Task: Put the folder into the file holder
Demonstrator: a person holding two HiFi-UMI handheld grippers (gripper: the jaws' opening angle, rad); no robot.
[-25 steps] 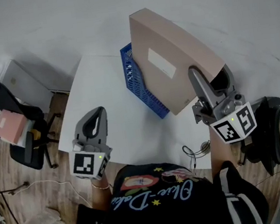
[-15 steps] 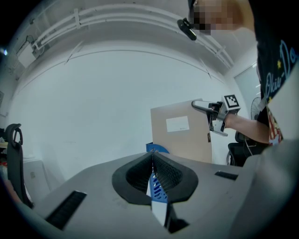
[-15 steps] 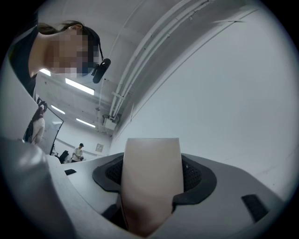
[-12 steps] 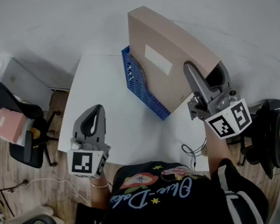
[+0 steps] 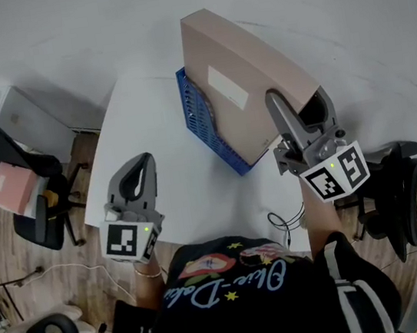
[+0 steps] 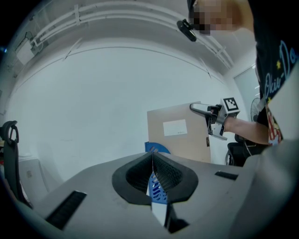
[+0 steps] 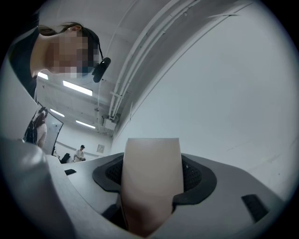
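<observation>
Our grey left gripper (image 5: pixel 140 164) hangs closed and empty over the white table (image 5: pixel 171 179), so the unbraced blue mesh file holder (image 5: pixel 198 117) could tip if the tan cardboard folder (image 5: pixel 236 80), tilted at its mouth and clamped in our right gripper (image 5: pixel 299 109), catches its rim.

Count log:
- Folder (image 5: pixel 242 79): 1, tan, carrying 1 white label (image 5: pixel 226 89)
- File holder (image 5: pixel 202 120): 1, blue mesh
- Hand-held grippers: 2, namely left gripper (image 5: pixel 138 176) and right gripper (image 5: pixel 298 106)
- Marker cubes (image 5: pixel 126 240): 2, one per gripper
- Table (image 5: pixel 149 132): 1, white
- Black office chairs: 2 certain, left chair (image 5: pixel 42 221) and right chair (image 5: pixel 399 191)
- Pale cabinet (image 5: pixel 34 118): 1
- Cable (image 5: pixel 283 226): 1, at the table's near edge
</observation>
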